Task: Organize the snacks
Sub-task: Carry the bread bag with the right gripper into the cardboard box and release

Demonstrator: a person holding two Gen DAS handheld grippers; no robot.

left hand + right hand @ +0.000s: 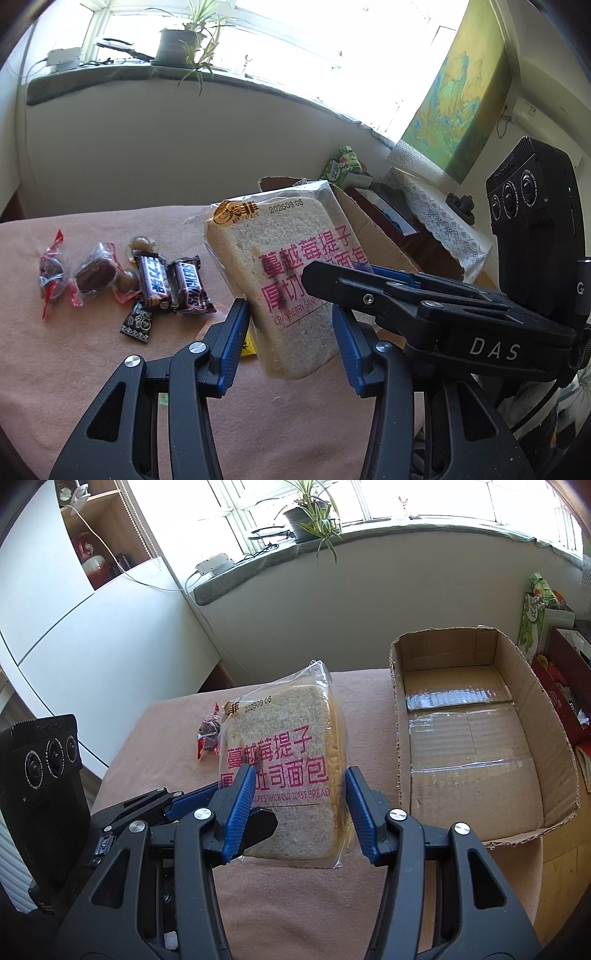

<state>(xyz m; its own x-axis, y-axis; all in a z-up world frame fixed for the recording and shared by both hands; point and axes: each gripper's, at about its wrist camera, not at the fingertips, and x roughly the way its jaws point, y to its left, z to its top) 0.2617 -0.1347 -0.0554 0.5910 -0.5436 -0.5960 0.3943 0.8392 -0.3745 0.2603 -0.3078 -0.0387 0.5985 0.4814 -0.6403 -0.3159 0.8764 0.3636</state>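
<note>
We have the bread pack (288, 771) up off the worktop (295, 904), hanging in the air just left of the open cardboard box (517, 827), whose floor looks bare. Both tools seem to carry it together: the left hand-held gripper (291, 343) has its blue pads against the pack's two flat faces, and the right hand-held gripper (295, 808) brackets the pack's lower half, its left pad on the film, though we cannot tell whether its right pad truly presses or only stands close. The pack stands on end, long axis near upright and leaning a little, the sealed date-stamped end up, the printed face toward our cameras. What worries us is the slippery film: the slice could slide down between the pads, or twist if our two hands drift apart or turn unevenly on the way to the box. Squeezing harder would dent the soft bread. Carried upright, the lower edge could catch the box's near wall and tip the pack out. The candies (129, 280) left on the worktop are well clear.
</note>
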